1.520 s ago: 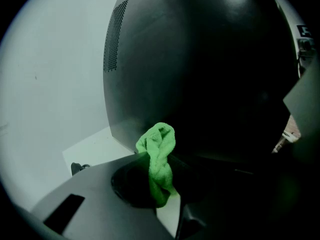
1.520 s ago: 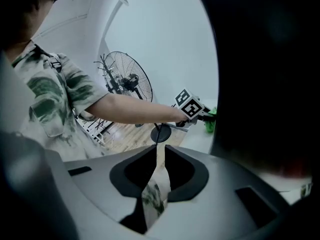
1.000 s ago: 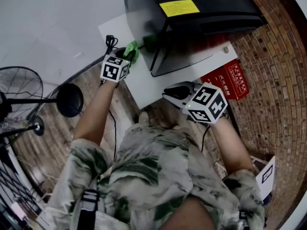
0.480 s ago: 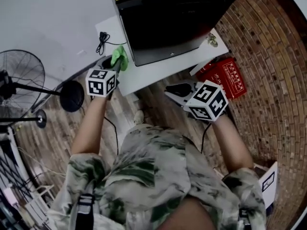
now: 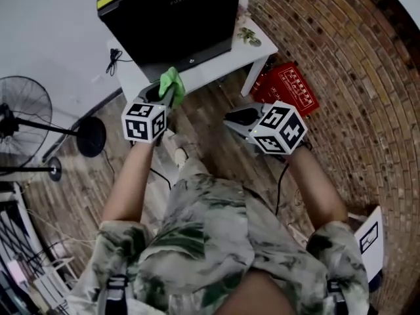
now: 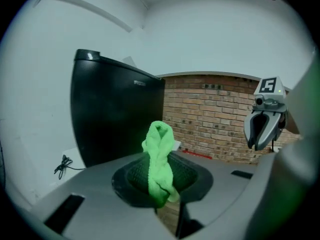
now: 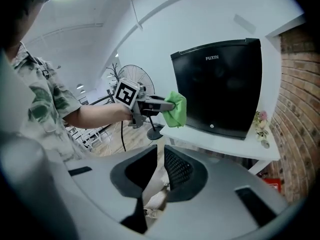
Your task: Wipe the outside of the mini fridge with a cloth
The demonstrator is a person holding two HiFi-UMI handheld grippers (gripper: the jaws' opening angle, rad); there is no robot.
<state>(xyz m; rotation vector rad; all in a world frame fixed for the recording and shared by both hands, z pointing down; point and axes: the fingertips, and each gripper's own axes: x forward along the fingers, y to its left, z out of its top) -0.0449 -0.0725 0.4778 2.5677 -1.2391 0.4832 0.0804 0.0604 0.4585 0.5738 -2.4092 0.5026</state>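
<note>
Left gripper view, at left gripper (image 6: pixel 160 180): clamped on green cloth (image 6: pixel 159 156), bunched into an upright twist, poking up past the pads. Same in head view for left gripper (image 5: pixel 168 94): pinching cloth (image 5: pixel 172 82), held in the air over the front edge of white table (image 5: pixel 220 64), near mini fridge (image 5: pixel 174 15) but apart from it (a strip of tabletop showing between). Seen again from right gripper view: cloth (image 7: pixel 175 109) level with the table corner, beside the fridge's lower left edge.

Right gripper view, at right gripper (image 7: pixel 159 170): jaws apart by a narrow gap, nothing gripped, only floor and a shoe showing through. In head view, right gripper (image 5: pixel 237 119) held over wood floor (image 5: pixel 210 120), well short of the table, off to the right of the left one.

Further out: black fridge (image 7: pixel 220 84) upright on the table, door facing the person. Black cable (image 5: pixel 114 61) coiled on tabletop left of fridge, small flower sprig (image 5: pixel 248 37) on its right. Red box (image 5: pixel 289 89) on floor by brick wall (image 5: pixel 341 64). Standing fan (image 5: pixel 26 113) at far left.
</note>
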